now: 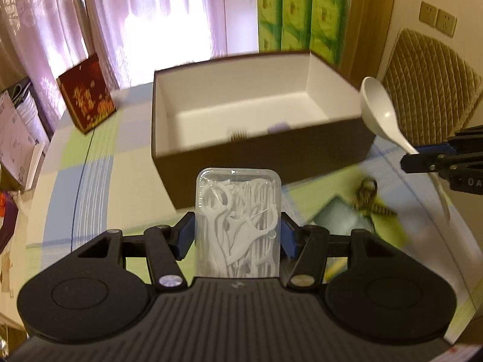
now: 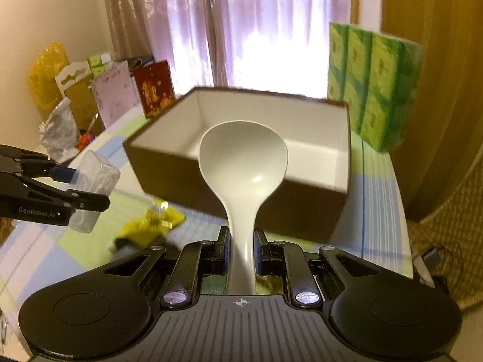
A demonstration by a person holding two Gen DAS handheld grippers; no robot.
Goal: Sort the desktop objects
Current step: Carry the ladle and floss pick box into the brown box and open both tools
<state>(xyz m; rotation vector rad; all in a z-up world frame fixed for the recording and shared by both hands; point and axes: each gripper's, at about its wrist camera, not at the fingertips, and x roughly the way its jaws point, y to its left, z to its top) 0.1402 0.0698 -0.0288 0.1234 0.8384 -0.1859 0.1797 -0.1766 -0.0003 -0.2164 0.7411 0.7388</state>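
**Floss case and spoon, both bound for the box**

Floss case [image 1: 238,220] sits clamped in my left tongs [image 1: 237,235], narrowed onto its clear sides, raised off the bench [image 1: 75,187] just short of the box [image 1: 256,163]. My right tongs [image 2: 240,252] are pinched tight on the handle of the spoon [image 2: 243,163], bowl forward, hanging before the box's near wall.

Carrying step, I judge: both items lifted, neither dropped in. Next each must go forward over the rim, then the tongs widen to release onto the white floor, where something small already lies. A yellow wrapper [image 2: 151,223] lies on the bench between my tongs.
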